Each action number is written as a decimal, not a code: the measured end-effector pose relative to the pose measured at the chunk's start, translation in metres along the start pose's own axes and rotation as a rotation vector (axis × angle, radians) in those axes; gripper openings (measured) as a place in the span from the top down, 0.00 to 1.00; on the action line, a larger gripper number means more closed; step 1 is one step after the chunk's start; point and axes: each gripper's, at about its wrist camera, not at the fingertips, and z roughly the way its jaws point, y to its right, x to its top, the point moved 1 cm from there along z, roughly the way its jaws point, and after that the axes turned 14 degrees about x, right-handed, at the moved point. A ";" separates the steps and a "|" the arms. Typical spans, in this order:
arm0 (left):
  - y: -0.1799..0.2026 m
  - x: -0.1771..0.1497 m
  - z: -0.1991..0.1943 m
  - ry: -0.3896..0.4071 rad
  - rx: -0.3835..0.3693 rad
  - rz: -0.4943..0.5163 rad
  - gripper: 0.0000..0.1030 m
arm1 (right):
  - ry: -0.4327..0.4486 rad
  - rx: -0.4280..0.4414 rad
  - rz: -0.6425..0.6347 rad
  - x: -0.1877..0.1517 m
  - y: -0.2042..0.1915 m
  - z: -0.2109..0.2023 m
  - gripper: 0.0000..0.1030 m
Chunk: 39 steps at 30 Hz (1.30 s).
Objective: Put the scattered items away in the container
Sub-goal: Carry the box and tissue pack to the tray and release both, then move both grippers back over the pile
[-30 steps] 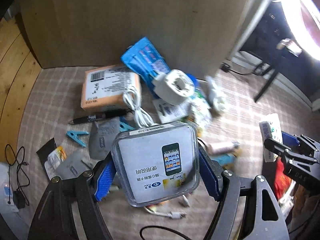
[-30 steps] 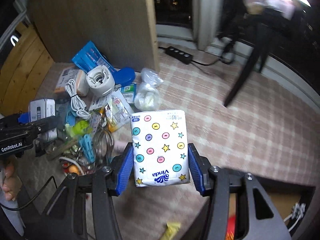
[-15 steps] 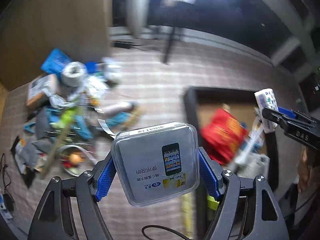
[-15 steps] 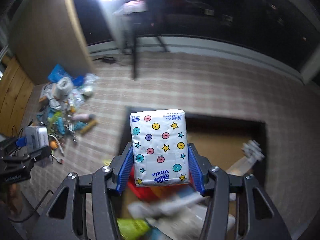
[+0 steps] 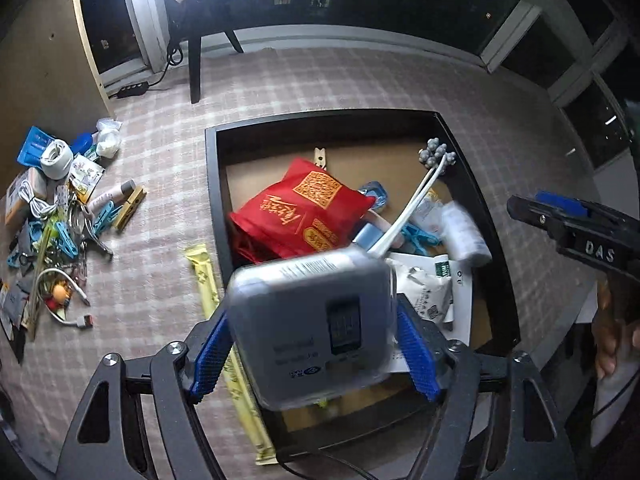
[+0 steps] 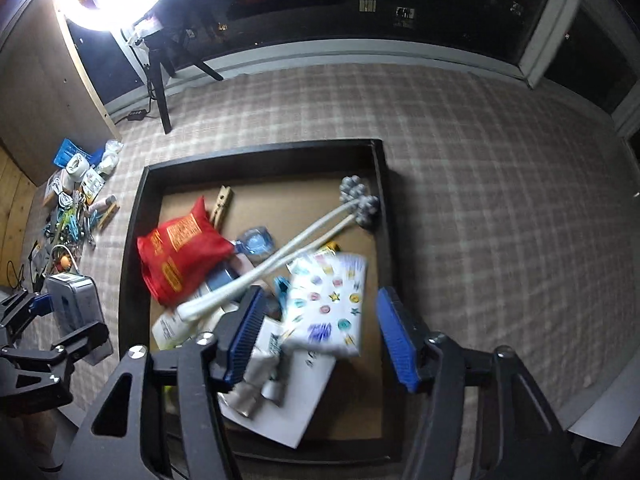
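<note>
Both grippers hover over the black-rimmed container (image 5: 212, 184) (image 6: 132, 240). My left gripper (image 5: 312, 320) is shut on a clear plastic box (image 5: 312, 332) with a phone picture; the box is blurred and tipped between the blue pads. The same box (image 6: 74, 300) shows in the right wrist view at the far left. My right gripper (image 6: 322, 336) has its jaws opening. A star-printed tissue pack (image 6: 328, 304) hangs blurred between them, touching neither pad, above the white papers (image 6: 288, 404) in the container. A red bag (image 5: 296, 216) (image 6: 180, 256) lies inside.
A pile of scattered items (image 5: 52, 208) lies on the checked rug left of the container. A yellow packet (image 5: 204, 276) rests beside its left rim. A white massager stick (image 6: 356, 200) lies across the container. A ring light tripod (image 6: 160, 92) stands at the back.
Both grippers swept from the pile to above the container. The right jaws have parted and the tissue pack has come loose. The plastic box has tipped in the left gripper.
</note>
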 end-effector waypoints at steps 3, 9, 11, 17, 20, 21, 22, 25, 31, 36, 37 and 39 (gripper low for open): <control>0.004 -0.005 -0.005 0.014 0.006 -0.004 0.30 | 0.012 -0.009 -0.018 -0.006 0.001 -0.005 0.38; 0.001 -0.011 -0.013 0.041 0.036 -0.022 0.30 | 0.007 0.019 -0.043 -0.013 -0.002 -0.002 0.37; -0.003 -0.012 -0.013 0.045 0.043 -0.032 0.30 | 0.008 0.025 -0.050 -0.013 -0.006 -0.001 0.37; -0.023 -0.018 -0.014 0.051 0.077 -0.076 0.30 | 0.035 0.032 -0.098 -0.015 -0.030 0.000 0.37; -0.038 -0.023 -0.015 0.054 0.095 -0.099 0.30 | 0.041 0.045 -0.113 -0.015 -0.043 0.002 0.37; -0.043 -0.025 -0.015 0.057 0.103 -0.107 0.30 | 0.043 0.048 -0.120 -0.015 -0.049 0.003 0.37; -0.049 -0.027 -0.015 0.059 0.109 -0.116 0.30 | 0.046 0.050 -0.128 -0.015 -0.054 0.003 0.37; -0.068 -0.035 -0.017 0.063 0.116 -0.137 0.30 | 0.054 0.051 -0.150 -0.017 -0.073 0.005 0.37; -0.121 -0.057 -0.018 0.066 0.124 -0.193 0.30 | 0.051 0.060 -0.183 -0.030 -0.115 0.012 0.35; -0.178 -0.083 -0.023 0.088 0.147 -0.217 0.30 | 0.089 0.039 -0.208 -0.048 -0.159 0.014 0.35; -0.192 -0.089 -0.024 0.092 0.147 -0.226 0.30 | 0.101 0.037 -0.209 -0.052 -0.168 0.014 0.35; -0.224 -0.101 -0.026 0.099 0.155 -0.249 0.30 | 0.118 0.047 -0.199 -0.059 -0.186 0.015 0.35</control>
